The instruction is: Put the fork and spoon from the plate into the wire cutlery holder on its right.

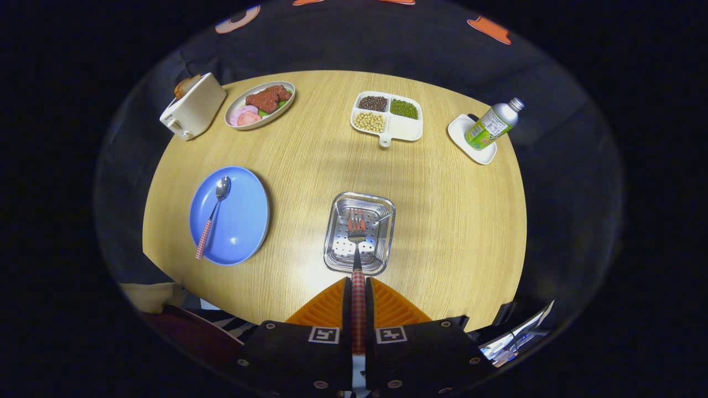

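On the desk (442,221) to your left, the spoon (213,213) lies on the blue plate (243,221). Right of it, your hand-held gripper (358,290) is clamped on the fork (357,232), tines over the wire cutlery holder (337,232).

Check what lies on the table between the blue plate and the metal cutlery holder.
Gripper view: only bare table between blue plate and cutlery holder; the tool grips the fork.

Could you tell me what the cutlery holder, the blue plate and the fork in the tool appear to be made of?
Cutlery holder: polished metal, perforated floor, bright glints. Blue plate: probably glazed ceramic or melamine, smooth with a soft sheen. Fork: shiny metal head, checked red-and-white handle, likely plastic, clamped in the tool.
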Action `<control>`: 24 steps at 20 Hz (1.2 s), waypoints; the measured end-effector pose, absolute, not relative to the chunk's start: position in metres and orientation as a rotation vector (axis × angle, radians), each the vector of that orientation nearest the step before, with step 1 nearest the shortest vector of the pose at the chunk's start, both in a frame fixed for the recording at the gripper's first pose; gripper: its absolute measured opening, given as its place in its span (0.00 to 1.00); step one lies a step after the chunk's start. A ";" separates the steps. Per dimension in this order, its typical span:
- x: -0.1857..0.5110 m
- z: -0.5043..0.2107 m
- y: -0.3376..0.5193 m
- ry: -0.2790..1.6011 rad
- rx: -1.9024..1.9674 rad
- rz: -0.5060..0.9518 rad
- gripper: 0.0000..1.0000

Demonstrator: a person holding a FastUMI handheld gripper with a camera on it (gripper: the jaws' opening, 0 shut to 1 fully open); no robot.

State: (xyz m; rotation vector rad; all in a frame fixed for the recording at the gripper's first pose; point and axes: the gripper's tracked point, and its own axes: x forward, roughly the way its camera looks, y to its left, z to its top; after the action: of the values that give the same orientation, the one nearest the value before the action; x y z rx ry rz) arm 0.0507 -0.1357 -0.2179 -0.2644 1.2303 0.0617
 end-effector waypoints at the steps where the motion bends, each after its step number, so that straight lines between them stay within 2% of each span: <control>1: 0.052 -0.223 -0.135 1.258 -0.263 0.059 0.10; 9: 0.064 -0.247 -0.138 1.354 -0.256 0.049 0.10; 17: 0.073 -0.240 -0.129 1.276 -0.220 0.068 0.18; 21: 0.076 -0.216 -0.116 1.121 -0.206 0.066 0.36; 24: 0.077 -0.199 -0.098 0.981 -0.197 0.061 0.57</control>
State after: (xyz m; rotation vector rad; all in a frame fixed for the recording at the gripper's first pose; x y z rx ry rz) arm 0.0767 -0.0979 -0.1987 -0.1965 0.9807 0.0614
